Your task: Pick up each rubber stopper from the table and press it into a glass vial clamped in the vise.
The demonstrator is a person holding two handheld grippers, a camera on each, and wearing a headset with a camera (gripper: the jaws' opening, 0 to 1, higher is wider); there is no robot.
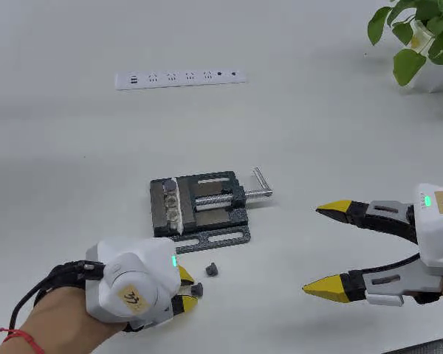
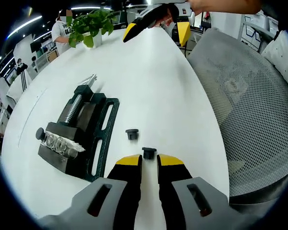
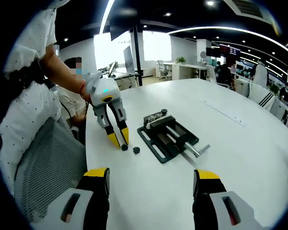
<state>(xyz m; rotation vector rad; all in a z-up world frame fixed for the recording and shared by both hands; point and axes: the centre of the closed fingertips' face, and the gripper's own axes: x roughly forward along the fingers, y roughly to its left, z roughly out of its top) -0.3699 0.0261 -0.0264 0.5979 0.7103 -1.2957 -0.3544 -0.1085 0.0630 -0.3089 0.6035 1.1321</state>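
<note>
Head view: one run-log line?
left gripper: shut on stopper | second stopper: loose near vise | vials: clamped | right gripper: open

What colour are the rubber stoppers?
Black, both: one stopper free, the other stopper at the tips of the left gripper. Best in left gripper view.

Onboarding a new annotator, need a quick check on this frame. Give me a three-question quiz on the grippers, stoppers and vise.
1. True or false: the right gripper is wide open with nothing between its jaws.
2. How many stoppers are out on the table rather than in the vise?
3. Which is closest to the stoppers? A the left gripper; B the right gripper; C both equally far.

Key: 1 true. 2 two. 3 A.
</note>
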